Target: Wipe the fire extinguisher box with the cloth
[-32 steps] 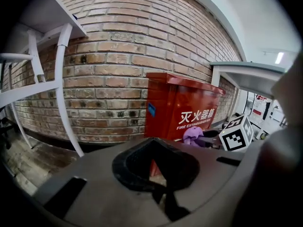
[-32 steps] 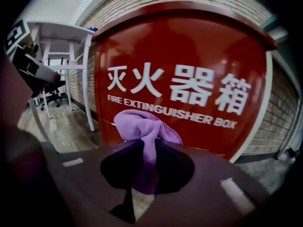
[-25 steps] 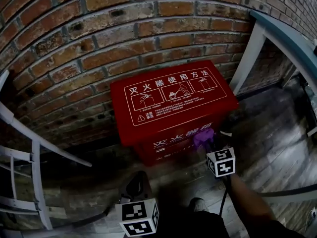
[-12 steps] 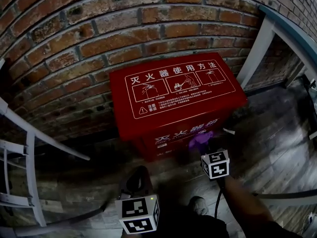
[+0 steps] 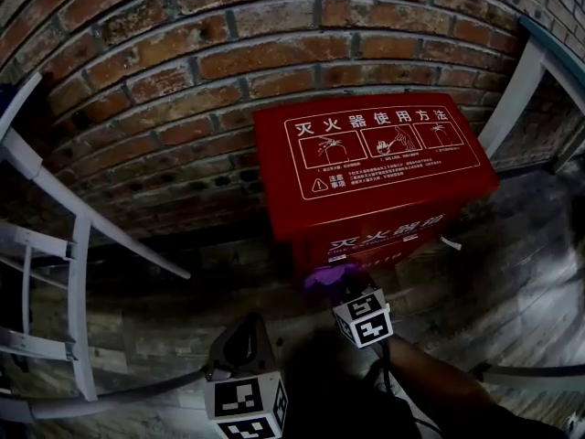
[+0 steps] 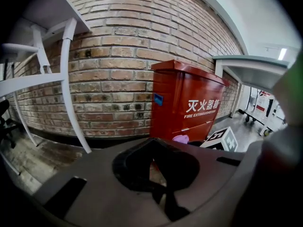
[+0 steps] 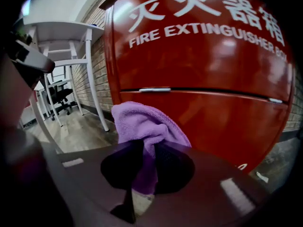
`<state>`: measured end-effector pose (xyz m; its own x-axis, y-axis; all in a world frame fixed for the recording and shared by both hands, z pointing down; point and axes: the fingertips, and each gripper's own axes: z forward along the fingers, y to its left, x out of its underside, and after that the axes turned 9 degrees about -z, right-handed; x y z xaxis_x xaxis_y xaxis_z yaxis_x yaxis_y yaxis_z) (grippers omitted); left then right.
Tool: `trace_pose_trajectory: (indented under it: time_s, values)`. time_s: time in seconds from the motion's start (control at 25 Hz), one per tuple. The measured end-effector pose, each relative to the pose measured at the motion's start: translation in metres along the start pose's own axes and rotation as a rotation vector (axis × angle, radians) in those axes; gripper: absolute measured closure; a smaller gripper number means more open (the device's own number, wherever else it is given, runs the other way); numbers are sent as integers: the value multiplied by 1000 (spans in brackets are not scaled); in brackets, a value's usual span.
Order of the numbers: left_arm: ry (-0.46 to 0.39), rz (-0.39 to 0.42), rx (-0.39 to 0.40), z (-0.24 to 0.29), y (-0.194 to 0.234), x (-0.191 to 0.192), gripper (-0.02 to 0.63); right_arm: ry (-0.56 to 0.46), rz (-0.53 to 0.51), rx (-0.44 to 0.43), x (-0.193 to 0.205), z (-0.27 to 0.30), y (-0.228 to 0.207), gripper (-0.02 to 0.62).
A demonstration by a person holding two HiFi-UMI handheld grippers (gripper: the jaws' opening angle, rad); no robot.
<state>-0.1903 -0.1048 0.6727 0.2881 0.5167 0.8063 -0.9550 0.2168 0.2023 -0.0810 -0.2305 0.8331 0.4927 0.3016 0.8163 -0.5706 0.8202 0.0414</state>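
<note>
Brick wall [image 5: 183, 80], one red extinguisher box [image 5: 375, 154], right claw [image 7: 147, 151] pinching one cloth [image 7: 142, 122], left claw [image 6: 154, 161] closed

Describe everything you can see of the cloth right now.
The cloth is purple, fluffy terry-like fabric, bunched into a wad. Its lower part is pinched between the shut jaws of the right gripper, and the rest bulges beyond them. It sits low before the red front of the fire extinguisher box, near one corner; contact is unclear.
</note>
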Motion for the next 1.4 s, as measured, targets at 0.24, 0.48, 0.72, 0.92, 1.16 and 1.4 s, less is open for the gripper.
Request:
trace_pose_trajectory:
  time_s: [0.24, 0.48, 0.72, 0.92, 1.16, 1.4]
  values:
    - [-21, -61, -79, -20, 38, 1, 600, 17, -4, -69, 4, 31, 40, 541]
    - [-16, -74, -71, -15, 33, 5, 600, 54, -11, -36, 26, 29, 15, 541]
    - [3, -59, -15, 2, 6, 6, 600, 129, 47, 94, 58, -1, -54, 540]
    - [16, -48, 22, 16, -9, 8, 600, 184, 106, 260, 93, -35, -133, 540]
    - [42, -42, 26, 26, -15, 20, 600, 226, 144, 412, 123, -63, -204, 541]
    - [46, -44, 22, 25, -11, 27, 600, 256, 165, 390, 143, -49, -195, 541]
